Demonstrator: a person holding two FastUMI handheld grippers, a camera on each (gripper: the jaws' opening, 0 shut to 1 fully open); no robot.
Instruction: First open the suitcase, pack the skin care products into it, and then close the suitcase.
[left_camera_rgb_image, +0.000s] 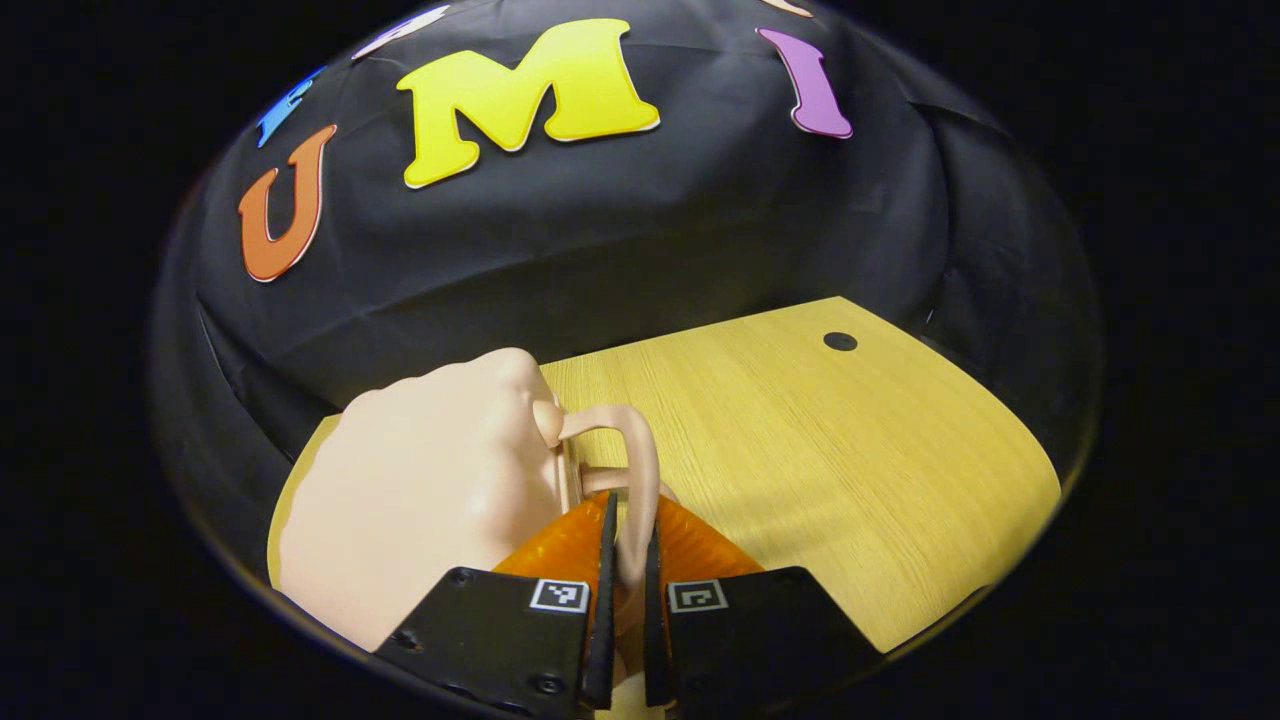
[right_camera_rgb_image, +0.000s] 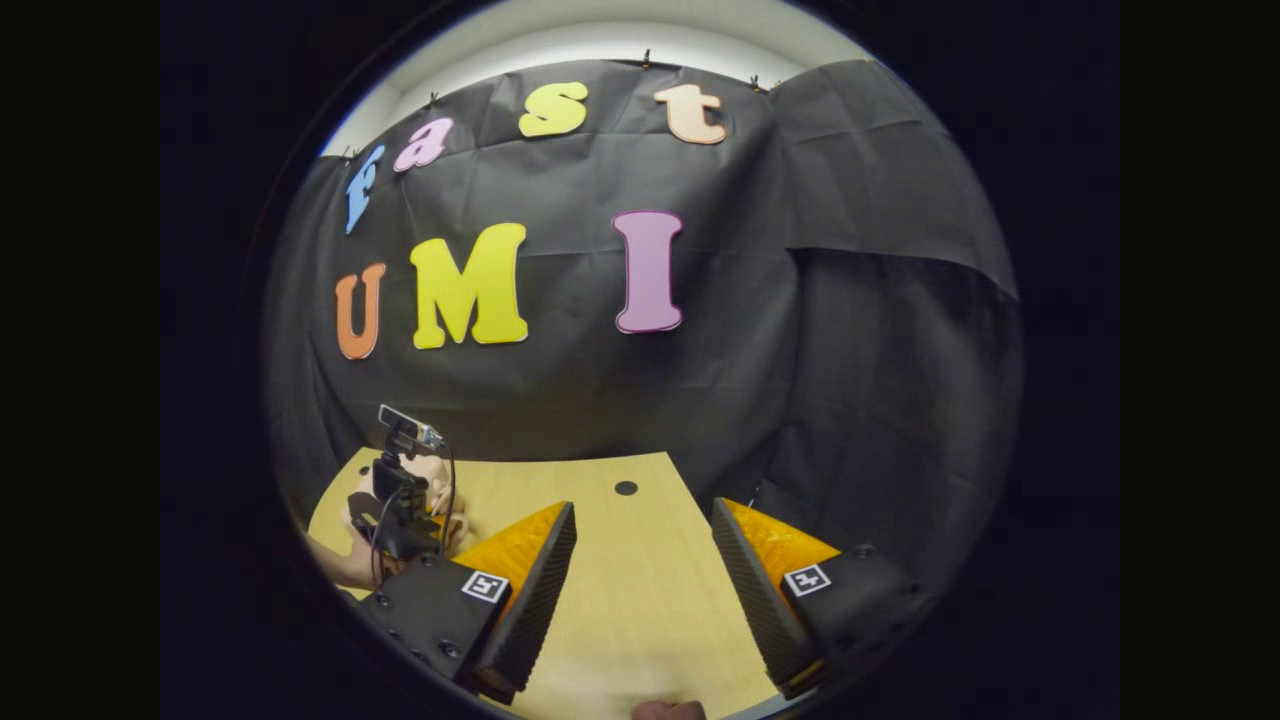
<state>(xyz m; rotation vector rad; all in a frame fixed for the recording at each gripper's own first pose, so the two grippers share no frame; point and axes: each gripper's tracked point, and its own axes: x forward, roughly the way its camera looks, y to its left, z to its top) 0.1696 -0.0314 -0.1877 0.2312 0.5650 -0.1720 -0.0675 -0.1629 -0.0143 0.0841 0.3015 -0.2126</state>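
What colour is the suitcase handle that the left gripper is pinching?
Pale peachy pink, matching the suitcase shell; the handle shows best in the left gripper view.

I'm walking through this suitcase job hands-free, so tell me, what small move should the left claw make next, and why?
Probably lift gently. The left claw is shut on the handle of the pale suitcase, which looks closed on the wooden table, so raising the handle should test whether it opens. The right claw is open and holds nothing.
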